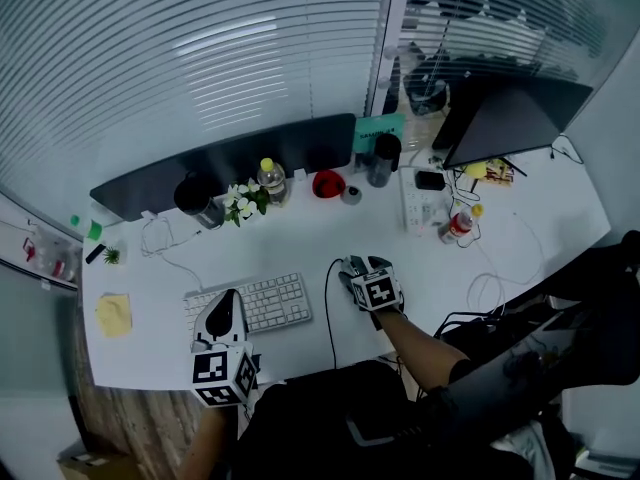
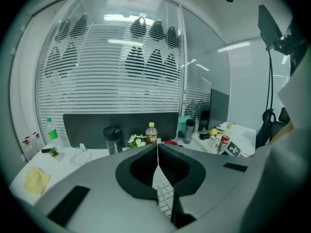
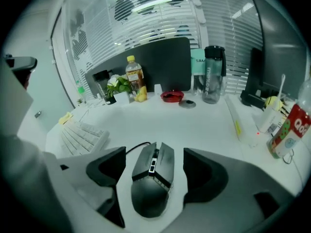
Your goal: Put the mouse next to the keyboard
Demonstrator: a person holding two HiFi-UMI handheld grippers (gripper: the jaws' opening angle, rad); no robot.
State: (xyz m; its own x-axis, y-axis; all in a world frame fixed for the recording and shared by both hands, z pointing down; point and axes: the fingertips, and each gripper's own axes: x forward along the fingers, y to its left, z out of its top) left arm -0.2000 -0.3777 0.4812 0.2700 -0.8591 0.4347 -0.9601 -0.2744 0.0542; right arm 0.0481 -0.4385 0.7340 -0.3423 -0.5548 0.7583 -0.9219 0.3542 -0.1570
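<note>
A black wired mouse point(image 3: 151, 178) lies on the white desk point(image 1: 300, 238) between the two jaws of my right gripper point(image 3: 154, 168). The jaws stand open, with a gap on each side of the mouse and neither pad touching it. In the head view that gripper point(image 1: 358, 273) covers most of the mouse, and the mouse cable point(image 1: 329, 313) runs toward the desk's near edge. The white keyboard point(image 1: 268, 303) lies to the mouse's left, a short gap away. My left gripper point(image 1: 222, 316) hovers over the keyboard's left end, shut with nothing in it; keys point(image 2: 166, 198) show below its closed jaws.
Along the back stand a dark divider panel point(image 1: 240, 158), a black tumbler point(image 1: 197, 200), flowers point(image 1: 240, 203), a yellow-capped bottle point(image 1: 270, 180), a red bowl point(image 1: 327, 183) and a dark bottle point(image 1: 381, 160). A monitor point(image 1: 510, 118) and a red-labelled bottle point(image 1: 457, 225) are at right, yellow notes point(image 1: 114, 315) at left.
</note>
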